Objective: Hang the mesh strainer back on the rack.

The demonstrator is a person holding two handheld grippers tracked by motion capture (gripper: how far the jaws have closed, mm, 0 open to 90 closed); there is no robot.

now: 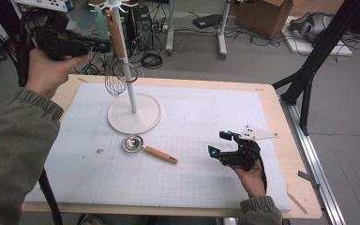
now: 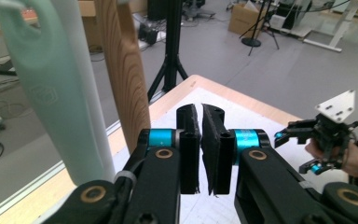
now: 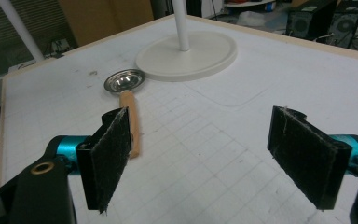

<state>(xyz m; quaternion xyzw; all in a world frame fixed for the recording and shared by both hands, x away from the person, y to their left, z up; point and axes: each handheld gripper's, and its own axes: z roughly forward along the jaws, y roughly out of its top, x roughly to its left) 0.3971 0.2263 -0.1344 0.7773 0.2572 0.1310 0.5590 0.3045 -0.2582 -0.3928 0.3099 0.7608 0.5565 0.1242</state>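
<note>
In the high view, the left gripper (image 1: 91, 47) is hovering beside the whisk (image 1: 116, 70) that is hanging on the white stand (image 1: 133, 112), its wooden handle at the gripper's 3 o'clock.

In the left gripper view, the jaws are pressing together on nothing, the handle at 10 o'clock.

In the right gripper view, the right gripper (image 3: 205, 154) is gaping wide, the strainer spoon (image 3: 127, 95) lying at 11 o'clock.

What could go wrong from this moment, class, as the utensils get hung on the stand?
1. The left gripper is shut on nothing beside the whisk; a nudge might swing the whisk or unhook it.
2. The stand is a thin pole on a round base, so a sideways push may tip it.
3. The right gripper is open; the low-lying spoon could slip from its jaws.
</note>
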